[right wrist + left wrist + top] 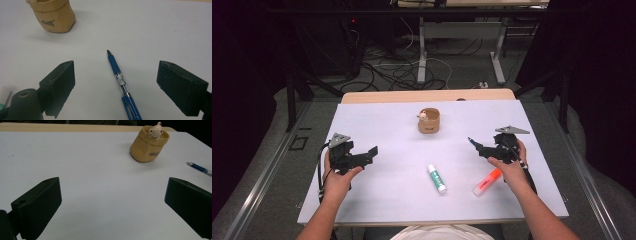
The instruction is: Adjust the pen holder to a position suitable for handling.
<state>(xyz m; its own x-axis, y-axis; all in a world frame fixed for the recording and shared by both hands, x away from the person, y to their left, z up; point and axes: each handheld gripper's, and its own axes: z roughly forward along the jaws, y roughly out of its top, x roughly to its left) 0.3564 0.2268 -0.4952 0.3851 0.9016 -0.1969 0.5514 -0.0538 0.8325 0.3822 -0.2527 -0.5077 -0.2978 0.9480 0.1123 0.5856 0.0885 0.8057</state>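
A blue pen [119, 79] lies flat on the white table [392, 130], its tip pointing away. My right gripper [117, 72] is open, one jaw on each side of the pen and neither touching it. From above, the right gripper [482, 148] is at the table's right and the pen [473, 142] pokes out past its jaws. My left gripper [368, 156] hovers open at the left with nothing between its jaws [112, 205]. A tan soft holder [428, 121] stands upright at the far middle, with a small white figurine [155, 131] on its rim.
A white glue stick with a green label [437, 178] lies near the front middle. An orange highlighter [487, 182] lies to its right, just below my right hand. The holder [53, 16] is far left of the right jaws. The table's wooden far edge [75, 127] lies beyond.
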